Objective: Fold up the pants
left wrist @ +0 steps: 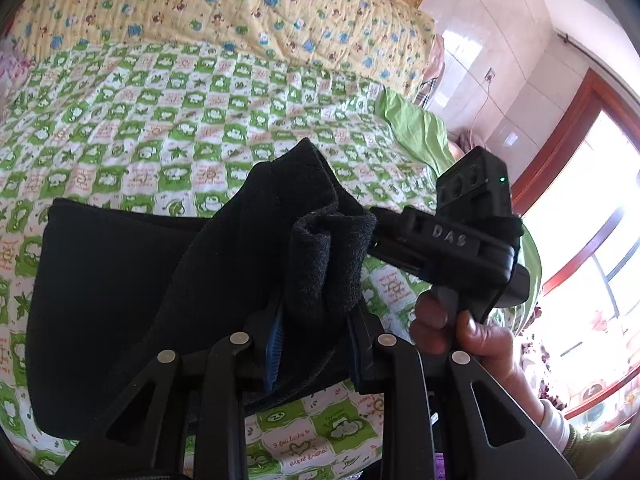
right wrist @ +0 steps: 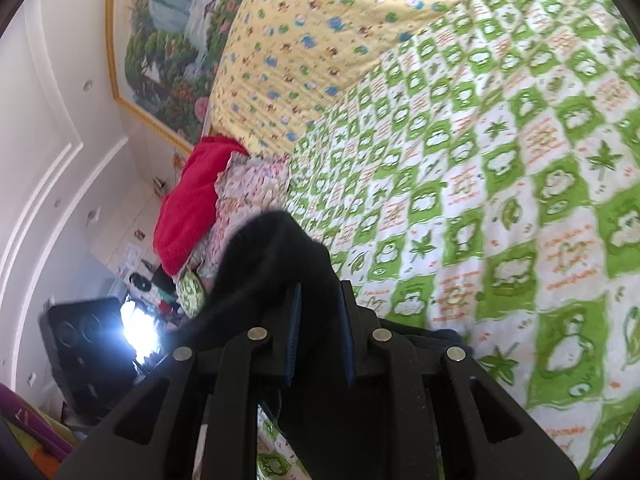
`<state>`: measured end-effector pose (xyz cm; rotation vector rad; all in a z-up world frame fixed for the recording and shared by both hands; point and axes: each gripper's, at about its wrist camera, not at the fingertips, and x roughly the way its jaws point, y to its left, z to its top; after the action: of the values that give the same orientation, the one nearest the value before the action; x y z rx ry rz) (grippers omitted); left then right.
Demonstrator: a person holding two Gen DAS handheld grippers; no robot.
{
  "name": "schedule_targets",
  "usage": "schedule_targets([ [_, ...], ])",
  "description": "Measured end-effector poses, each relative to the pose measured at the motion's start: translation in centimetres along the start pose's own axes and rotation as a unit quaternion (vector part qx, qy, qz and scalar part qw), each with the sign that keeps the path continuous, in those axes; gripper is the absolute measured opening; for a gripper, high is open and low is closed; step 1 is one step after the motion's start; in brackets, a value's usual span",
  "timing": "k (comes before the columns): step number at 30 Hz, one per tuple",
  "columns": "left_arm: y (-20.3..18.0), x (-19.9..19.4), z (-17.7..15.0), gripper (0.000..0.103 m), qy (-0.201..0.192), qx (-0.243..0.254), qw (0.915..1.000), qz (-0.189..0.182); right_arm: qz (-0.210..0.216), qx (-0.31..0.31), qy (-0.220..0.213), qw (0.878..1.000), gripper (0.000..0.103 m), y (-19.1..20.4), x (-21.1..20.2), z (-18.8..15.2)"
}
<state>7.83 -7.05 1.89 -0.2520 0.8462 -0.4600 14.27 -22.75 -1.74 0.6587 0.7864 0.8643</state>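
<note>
Black fleecy pants (left wrist: pixel 140 288) lie partly flat on the green-and-white checked bedspread (left wrist: pixel 160 120), with one end lifted. My left gripper (left wrist: pixel 316 320) is shut on a bunched part of the lifted cloth. My right gripper (left wrist: pixel 440 240) shows in the left wrist view, held in a hand, clamped on the same lifted end from the right. In the right wrist view the right gripper (right wrist: pixel 318 320) is shut on black pants cloth (right wrist: pixel 272 256), which humps up above the fingers and hides what lies behind it.
A yellow patterned quilt (left wrist: pixel 240 4) lies across the far side of the bed. A red cloth (right wrist: pixel 192 200) and a floral cloth (right wrist: pixel 252 184) lie at the bed's edge. A framed picture (right wrist: pixel 168 40) hangs on the wall. A window (left wrist: pixel 592 208) is at right.
</note>
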Motion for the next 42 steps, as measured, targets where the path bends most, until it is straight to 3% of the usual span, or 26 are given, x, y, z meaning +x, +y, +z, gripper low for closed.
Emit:
schedule_targets([
  [7,-0.9,0.7,-0.7,0.028,0.009,0.016,0.9998,-0.002,-0.018,0.013,-0.022,1.000,0.020,-0.4,-2.0,-0.6],
  [9,-1.3,0.9,-1.0,0.042,0.014,0.027,0.9995,0.001,-0.033,0.012,-0.025,0.999,0.020,-0.2,-2.4,-0.8],
  [11,-1.4,1.0,-1.2,0.050,0.021,0.024,0.9993,-0.021,-0.049,0.015,-0.028,0.998,0.020,-0.1,-2.9,-1.1],
  [13,-1.5,0.8,-1.3,0.050,0.024,0.024,0.9990,-0.031,-0.073,0.020,-0.033,0.997,0.020,0.0,-3.4,-1.4],
  [14,-1.5,0.6,-1.4,0.052,0.023,0.026,0.9989,-0.031,-0.087,0.024,-0.036,0.995,0.025,0.0,-3.7,-1.5],
  [16,-1.5,0.0,-1.5,0.055,0.018,0.030,0.9990,-0.027,-0.116,0.036,-0.042,0.992,0.050,0.0,-4.3,-1.7],
  [17,-1.4,-0.3,-1.4,0.056,0.016,0.028,0.9991,-0.028,-0.131,0.041,-0.045,0.989,0.070,0.1,-4.7,-1.8],
  [18,-1.3,-0.6,-1.4,0.057,0.014,0.024,0.9992,-0.029,-0.138,0.043,-0.054,0.988,0.078,0.2,-5.2,-1.9],
  [23,0.1,-2.2,-1.3,0.060,-0.001,0.003,0.9998,-0.020,-0.140,0.024,-0.070,0.987,0.078,1.9,-6.3,-2.5],
  [27,1.6,-3.3,-1.2,0.067,-0.015,-0.017,0.9997,-0.005,-0.148,0.011,-0.064,0.987,0.078,3.3,-6.0,-2.8],
  [33,4.5,-5.0,-1.2,0.070,-0.032,-0.058,0.9977,0.016,-0.178,-0.014,-0.047,0.983,0.086,5.2,-4.9,-3.4],
  [42,8.5,-6.9,-1.5,0.074,-0.054,-0.103,0.9922,0.044,-0.209,-0.032,-0.028,0.977,0.091,6.7,-3.6,-4.5],
])
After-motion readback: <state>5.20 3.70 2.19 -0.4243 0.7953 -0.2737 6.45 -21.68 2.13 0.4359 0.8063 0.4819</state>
